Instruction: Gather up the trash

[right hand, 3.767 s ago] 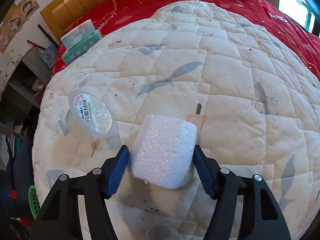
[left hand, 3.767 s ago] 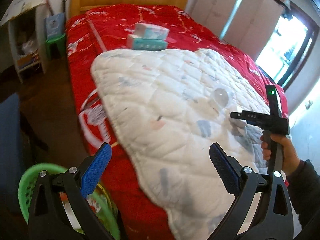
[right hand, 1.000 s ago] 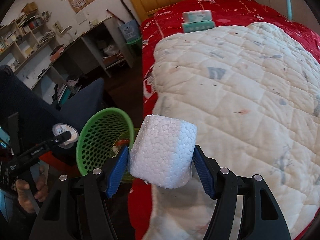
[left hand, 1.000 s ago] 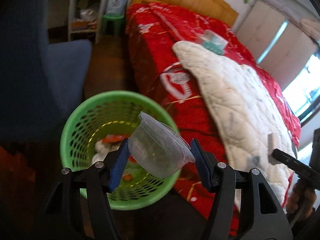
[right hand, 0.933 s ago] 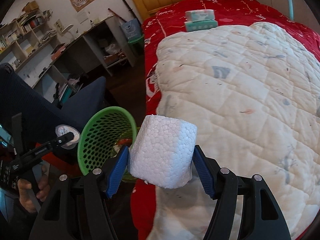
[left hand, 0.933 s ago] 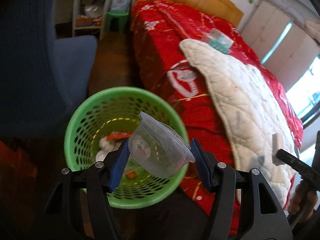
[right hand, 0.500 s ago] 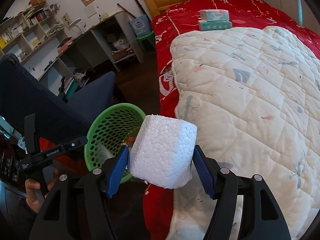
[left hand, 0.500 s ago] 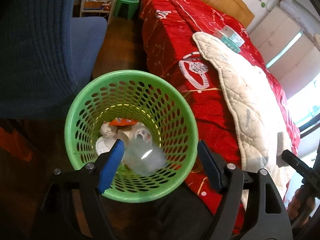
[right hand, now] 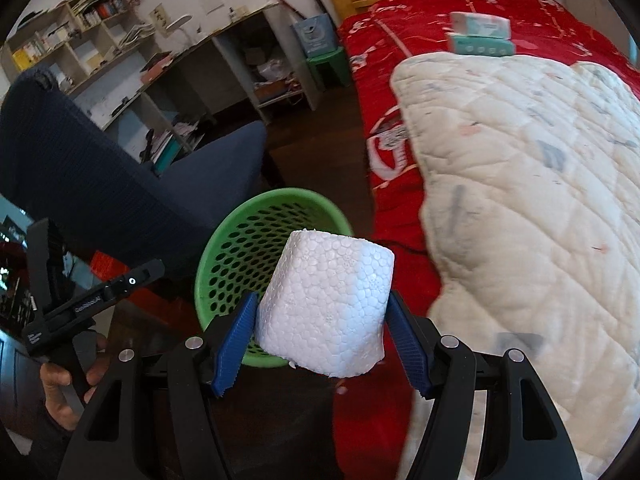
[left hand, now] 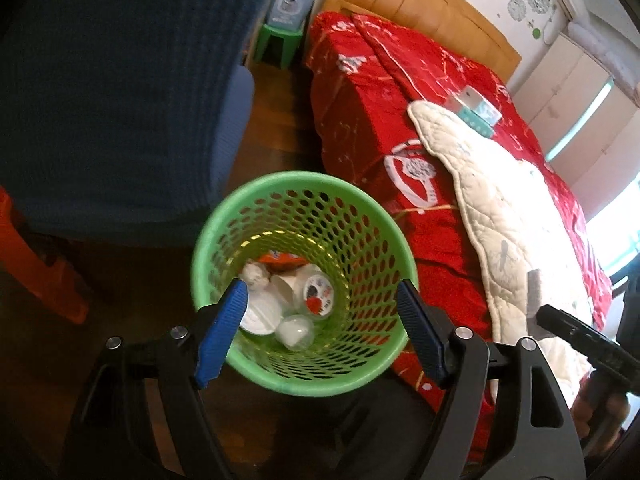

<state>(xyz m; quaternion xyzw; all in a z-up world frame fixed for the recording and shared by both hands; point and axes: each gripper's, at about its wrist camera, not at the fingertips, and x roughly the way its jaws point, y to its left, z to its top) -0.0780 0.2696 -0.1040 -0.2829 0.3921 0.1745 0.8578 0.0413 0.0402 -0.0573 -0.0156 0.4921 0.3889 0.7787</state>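
Note:
A green mesh bin (left hand: 372,260) stands on the dark floor beside the bed. It holds a clear plastic cup (left hand: 296,331), a labelled lid (left hand: 318,295) and other scraps. My left gripper (left hand: 320,332) is open and empty above the bin's near rim. My right gripper (right hand: 320,340) is shut on a white foam block (right hand: 326,312), held in front of the bin (right hand: 240,252) and above the floor. The right gripper also shows at the right edge of the left wrist view (left hand: 560,320).
A bed with a red cover (left hand: 360,120) and a white quilt (right hand: 540,180) lies right of the bin. Tissue packs (right hand: 480,34) sit on it. A dark blue chair (right hand: 100,180) stands left of the bin. Desk shelves (right hand: 200,80) line the wall.
My left gripper opened and the clear plastic cup fell into the bin. My right gripper carried the foam block from over the quilt towards the bin.

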